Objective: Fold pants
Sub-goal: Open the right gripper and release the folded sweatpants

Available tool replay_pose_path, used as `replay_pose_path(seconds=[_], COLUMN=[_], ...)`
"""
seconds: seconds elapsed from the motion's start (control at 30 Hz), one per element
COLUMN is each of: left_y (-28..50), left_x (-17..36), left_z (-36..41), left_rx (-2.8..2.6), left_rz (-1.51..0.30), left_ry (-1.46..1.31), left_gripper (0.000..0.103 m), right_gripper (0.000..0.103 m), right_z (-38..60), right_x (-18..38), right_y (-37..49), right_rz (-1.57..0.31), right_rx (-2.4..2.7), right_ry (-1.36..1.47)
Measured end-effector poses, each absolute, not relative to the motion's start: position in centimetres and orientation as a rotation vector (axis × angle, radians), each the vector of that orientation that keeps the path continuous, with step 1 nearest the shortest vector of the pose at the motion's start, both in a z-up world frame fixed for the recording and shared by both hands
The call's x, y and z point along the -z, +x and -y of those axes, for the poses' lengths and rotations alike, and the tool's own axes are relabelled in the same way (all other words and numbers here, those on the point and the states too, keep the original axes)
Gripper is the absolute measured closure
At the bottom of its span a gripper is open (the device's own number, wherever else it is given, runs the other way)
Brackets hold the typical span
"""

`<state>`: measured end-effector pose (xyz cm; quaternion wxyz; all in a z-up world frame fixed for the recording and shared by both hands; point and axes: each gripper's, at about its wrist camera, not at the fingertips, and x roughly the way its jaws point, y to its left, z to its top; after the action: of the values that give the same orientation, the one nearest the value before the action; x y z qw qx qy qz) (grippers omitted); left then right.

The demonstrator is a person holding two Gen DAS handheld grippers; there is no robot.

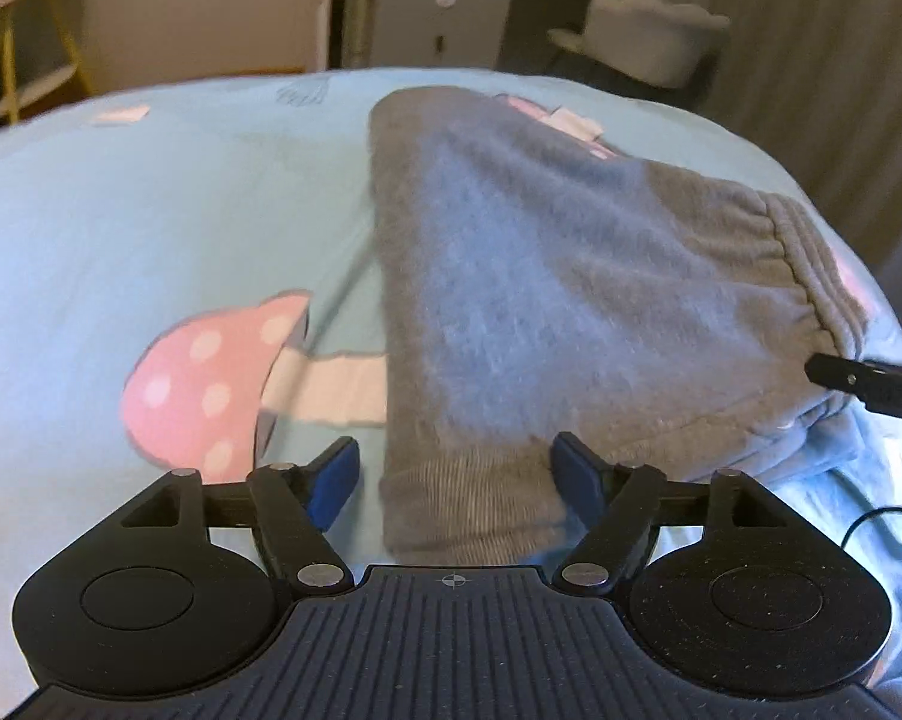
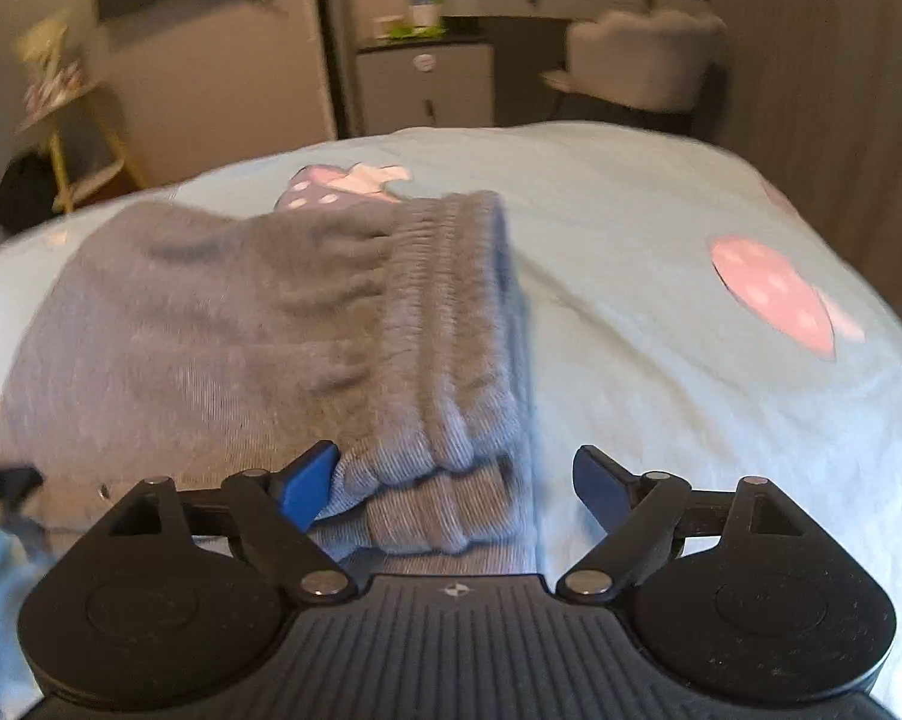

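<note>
Light-blue bed sheet with pink spotted mushroom print spreads ahead of both grippers. Folded grey fleece pants lie on it, ahead of left gripper, jaws apart around ribbed leg cuff. Right gripper spread wide around ribbed elastic waistband.

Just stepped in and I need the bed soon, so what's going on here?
A person is folding grey fleece sweatpants on the light blue mushroom-print bedsheet with two handheld grippers. The pants already lie folded over. The left gripper is open with the ribbed leg cuff between its fingers. The right gripper is open too, its fingers either side of the stacked ribbed waistband. Neither is clamped on the fabric.
</note>
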<state>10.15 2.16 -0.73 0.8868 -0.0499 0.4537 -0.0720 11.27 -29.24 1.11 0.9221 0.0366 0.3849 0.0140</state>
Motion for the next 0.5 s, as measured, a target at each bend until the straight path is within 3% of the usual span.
replay_pose_path(seconds=[0.17,0.23,0.27,0.5], left_y=[8.7,8.1,7.4,2.1], left_x=[1.0,2.3,2.7,1.6], left_z=[-2.4,-2.6,-3.0,-3.6], left_rx=[0.117,0.027,0.024,0.064], left_rz=[-1.007,-1.081,-1.084,-0.947], left_ry=[0.018,0.104,0.093,-0.192], left_gripper=[0.024,0.041,0.041,0.011], right_gripper=[0.019,0.017,0.017,0.004], right_z=[28.8,27.8,27.6,24.8], right_x=[-1.7,-1.4,-1.1,-0.5], right_y=[8.9,8.0,7.4,1.4], right_rz=[-0.756,-0.752,-0.754,-0.857], right_rx=[0.049,0.150,0.170,-0.090], right_ry=[0.017,-0.101,-0.132,-0.188])
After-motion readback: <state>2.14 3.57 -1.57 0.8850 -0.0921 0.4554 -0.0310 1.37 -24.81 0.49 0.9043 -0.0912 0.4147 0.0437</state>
